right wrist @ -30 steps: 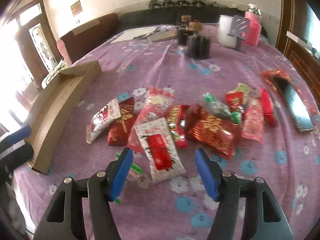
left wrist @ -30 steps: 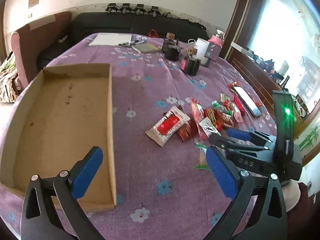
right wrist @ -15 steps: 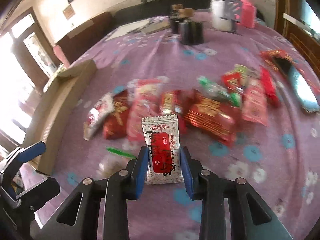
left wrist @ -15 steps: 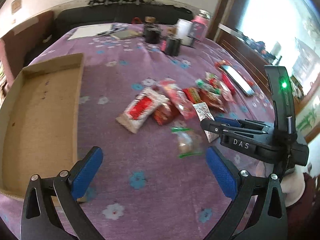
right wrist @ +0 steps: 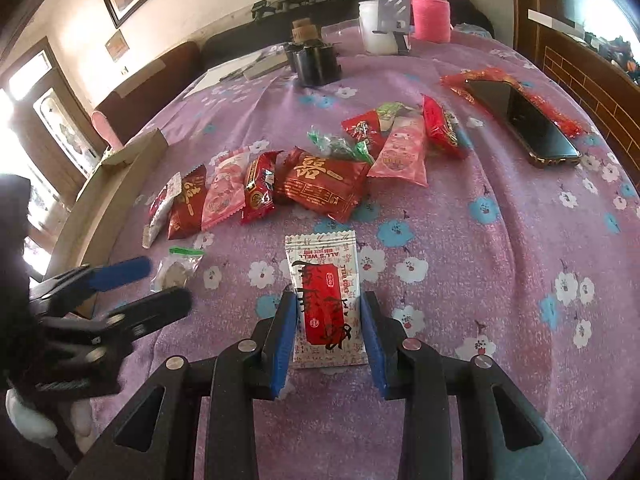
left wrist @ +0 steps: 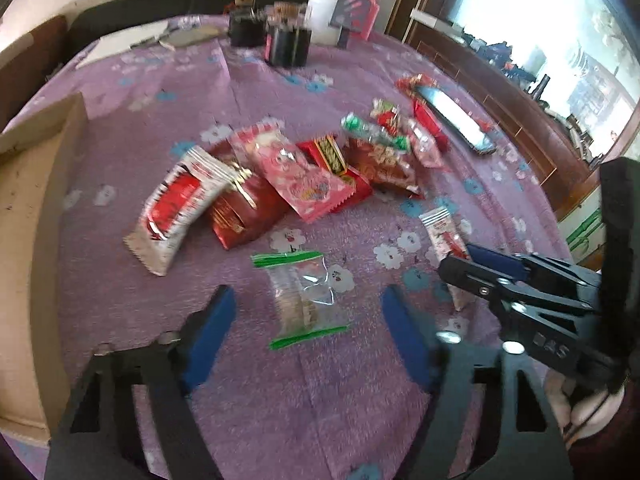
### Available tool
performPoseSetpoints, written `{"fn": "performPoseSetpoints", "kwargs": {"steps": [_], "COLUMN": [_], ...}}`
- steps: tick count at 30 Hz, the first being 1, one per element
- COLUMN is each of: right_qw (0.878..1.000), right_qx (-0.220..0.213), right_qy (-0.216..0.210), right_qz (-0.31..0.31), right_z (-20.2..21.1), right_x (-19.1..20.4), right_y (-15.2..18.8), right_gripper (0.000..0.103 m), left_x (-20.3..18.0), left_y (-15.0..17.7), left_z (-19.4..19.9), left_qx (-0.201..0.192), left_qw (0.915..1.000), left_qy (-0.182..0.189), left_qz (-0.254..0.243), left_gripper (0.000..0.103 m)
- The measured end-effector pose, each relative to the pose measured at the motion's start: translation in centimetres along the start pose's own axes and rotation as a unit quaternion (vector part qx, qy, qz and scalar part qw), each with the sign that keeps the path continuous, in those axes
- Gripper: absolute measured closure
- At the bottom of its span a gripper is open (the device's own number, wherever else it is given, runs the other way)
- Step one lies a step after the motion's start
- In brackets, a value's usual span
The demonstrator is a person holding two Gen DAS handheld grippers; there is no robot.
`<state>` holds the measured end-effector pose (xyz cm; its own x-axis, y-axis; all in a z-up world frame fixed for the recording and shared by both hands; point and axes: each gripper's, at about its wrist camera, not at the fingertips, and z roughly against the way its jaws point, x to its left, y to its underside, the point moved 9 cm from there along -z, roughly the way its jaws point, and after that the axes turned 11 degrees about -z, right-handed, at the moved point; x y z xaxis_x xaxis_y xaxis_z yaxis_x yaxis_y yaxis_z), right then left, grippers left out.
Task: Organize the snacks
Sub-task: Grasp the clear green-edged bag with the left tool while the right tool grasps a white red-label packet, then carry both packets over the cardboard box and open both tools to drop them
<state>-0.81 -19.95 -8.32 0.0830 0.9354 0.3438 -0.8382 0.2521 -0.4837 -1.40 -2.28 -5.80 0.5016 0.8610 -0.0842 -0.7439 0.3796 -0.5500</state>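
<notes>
My right gripper [right wrist: 329, 334] is shut on a white and red snack packet [right wrist: 325, 296] and holds it just over the purple floral tablecloth; it also shows in the left wrist view [left wrist: 444, 236]. My left gripper [left wrist: 306, 332] is open, its jaws on either side of a clear packet with green edges [left wrist: 300, 294], not touching it. That clear packet also shows in the right wrist view [right wrist: 176, 270]. A row of red and pink snack packets [right wrist: 304, 180] lies mid-table. The cardboard tray [left wrist: 28, 208] sits at the left.
A phone [right wrist: 524, 120] on red wrapping lies at the right. Black holders [right wrist: 316, 62], a white jar [right wrist: 374, 32] and a pink bottle [right wrist: 430, 12] stand at the far edge. Papers [left wrist: 124, 42] lie at the back left. A sofa is behind the table.
My right gripper closed on the white and red packet and drew it back from the pile. My left gripper swung right from the tray and lowered around the clear packet.
</notes>
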Motion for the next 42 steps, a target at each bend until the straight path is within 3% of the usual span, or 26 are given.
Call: {"fn": "performPoseSetpoints", "kwargs": {"steps": [4,12,16,21,29,34,38,42], "right_qw": [1.0,1.0,0.999,0.996,0.982,0.972,0.967,0.964], "right_qx": [-0.007,-0.018,-0.031,-0.04,-0.02,0.006,0.051,0.083], "right_qy": [0.007,-0.011,-0.025,-0.064,-0.148,-0.19,-0.203,-0.19], "right_qz": [0.01,0.015,0.025,0.048,0.114,0.137,0.145,0.168], "right_z": [0.0,1.0,2.6,4.6,5.0,2.6,-0.8,-4.2], "right_x": [0.2,1.0,2.5,6.7,17.9,25.0,28.9,31.3], "right_y": [0.1,0.6,0.3,-0.4,-2.1,-2.9,-1.5,1.1], "right_gripper": [0.07,0.073,0.073,0.073,0.073,0.073,0.073,0.073], "left_x": [0.1,1.6,3.1,7.4,17.8,24.1,26.5,28.0], "left_y": [0.0,0.4,0.3,-0.3,-1.2,-1.0,1.2,3.6], "left_z": [0.0,2.1,5.2,9.6,13.5,12.0,10.5,9.1], "left_qx": [-0.001,-0.026,-0.053,-0.091,-0.103,-0.082,-0.058,-0.033], "left_qw": [0.9986,0.9995,0.9974,0.9916,0.9858,0.981,0.9775,0.9745], "left_qy": [-0.045,-0.009,0.017,0.02,-0.054,-0.075,-0.095,-0.104], "left_qz": [-0.026,0.019,0.045,0.09,0.121,0.159,0.179,0.196], "left_gripper": [0.074,0.074,0.074,0.074,0.074,0.074,0.073,0.073]}}
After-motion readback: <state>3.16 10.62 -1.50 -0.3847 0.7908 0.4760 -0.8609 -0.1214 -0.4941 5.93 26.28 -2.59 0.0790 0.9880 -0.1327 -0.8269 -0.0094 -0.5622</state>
